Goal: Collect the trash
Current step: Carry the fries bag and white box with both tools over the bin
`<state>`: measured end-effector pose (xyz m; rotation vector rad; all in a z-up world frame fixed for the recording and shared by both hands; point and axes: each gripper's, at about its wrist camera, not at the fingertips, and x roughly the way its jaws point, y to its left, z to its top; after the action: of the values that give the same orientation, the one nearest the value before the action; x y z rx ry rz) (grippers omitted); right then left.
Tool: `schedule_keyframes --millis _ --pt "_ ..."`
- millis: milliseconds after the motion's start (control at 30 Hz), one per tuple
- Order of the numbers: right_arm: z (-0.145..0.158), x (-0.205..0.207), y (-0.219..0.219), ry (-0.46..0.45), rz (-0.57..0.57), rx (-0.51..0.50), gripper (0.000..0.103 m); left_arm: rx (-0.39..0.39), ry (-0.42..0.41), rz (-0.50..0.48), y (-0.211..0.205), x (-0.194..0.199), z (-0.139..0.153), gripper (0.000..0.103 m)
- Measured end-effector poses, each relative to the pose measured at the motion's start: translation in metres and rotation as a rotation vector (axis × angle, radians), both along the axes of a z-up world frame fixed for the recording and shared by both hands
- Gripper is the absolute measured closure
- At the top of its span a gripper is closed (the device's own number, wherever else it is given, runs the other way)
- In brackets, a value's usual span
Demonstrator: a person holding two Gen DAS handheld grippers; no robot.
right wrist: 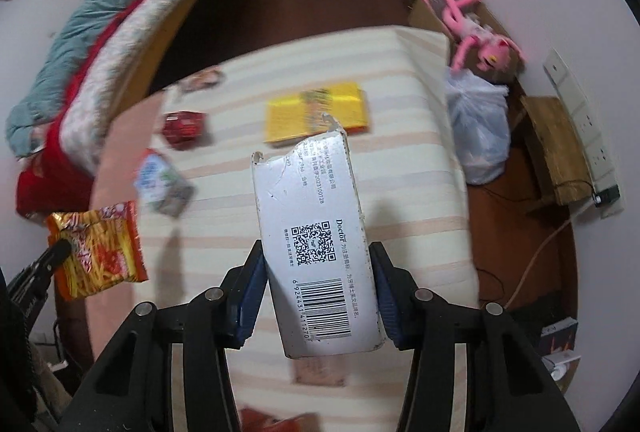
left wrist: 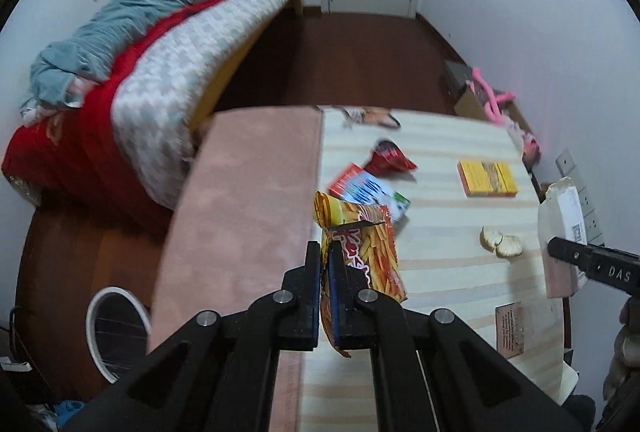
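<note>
My left gripper (left wrist: 327, 252) is shut on an orange fries snack bag (left wrist: 366, 250) and holds it above the striped table (left wrist: 440, 272); the bag also shows in the right wrist view (right wrist: 100, 248). My right gripper (right wrist: 318, 260) is shut on a torn white carton (right wrist: 316, 244) with a barcode, held above the table; the carton shows at the right edge of the left wrist view (left wrist: 562, 232). On the table lie a red wrapper (left wrist: 390, 158), a blue and red carton (left wrist: 368, 194), a yellow box (left wrist: 487, 178) and pale peel pieces (left wrist: 500, 242).
A white-rimmed bin (left wrist: 116, 332) stands on the floor left of the table. A pink cloth (left wrist: 240, 212) covers the table's left part. A bed with blankets (left wrist: 160, 72) is at the left. A white plastic bag (right wrist: 478, 128) and a pink plush toy (right wrist: 468, 20) sit at the right.
</note>
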<state>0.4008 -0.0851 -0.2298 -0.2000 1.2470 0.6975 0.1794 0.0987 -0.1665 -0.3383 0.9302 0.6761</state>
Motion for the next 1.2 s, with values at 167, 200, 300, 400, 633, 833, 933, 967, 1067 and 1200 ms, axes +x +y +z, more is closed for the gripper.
schedule_keyframes --millis 167,200,300,400,633,833,933,967,1067,1200 --pt "0.041 -0.050 0.028 -0.027 0.091 0.080 0.051 0.038 -0.045 0.038 0.011 -0.046 0.033 0.102" --pt "0.047 -0.059 0.033 -0.026 0.107 0.093 0.051 0.044 -0.051 0.048 0.015 -0.056 0.038 0.102" --pt "0.065 -0.096 0.057 -0.026 0.173 0.132 0.051 0.061 -0.065 0.084 0.029 -0.090 0.053 0.102" --pt "0.078 -0.135 0.085 -0.015 0.243 0.169 0.051 0.074 -0.074 0.134 0.047 -0.129 0.063 0.102" --pt "0.090 -0.234 0.170 0.030 0.407 0.225 0.051 0.091 -0.064 0.285 0.097 -0.230 0.070 0.102" --pt "0.073 -0.318 0.246 0.106 0.532 0.224 0.051 0.051 -0.002 0.411 0.150 -0.315 0.045 0.102" --pt "0.054 -0.355 0.281 0.143 0.581 0.198 0.051 0.008 0.048 0.469 0.179 -0.352 0.016 0.102" --pt "0.047 -0.368 0.292 0.156 0.596 0.185 0.051 -0.017 0.066 0.490 0.190 -0.364 0.004 0.102" --pt "0.013 -0.404 0.329 0.193 0.632 0.129 0.051 -0.106 0.112 0.534 0.221 -0.395 -0.039 0.101" --pt "-0.041 -0.439 0.374 0.242 0.665 0.035 0.051 -0.237 0.157 0.568 0.256 -0.422 -0.095 0.101"
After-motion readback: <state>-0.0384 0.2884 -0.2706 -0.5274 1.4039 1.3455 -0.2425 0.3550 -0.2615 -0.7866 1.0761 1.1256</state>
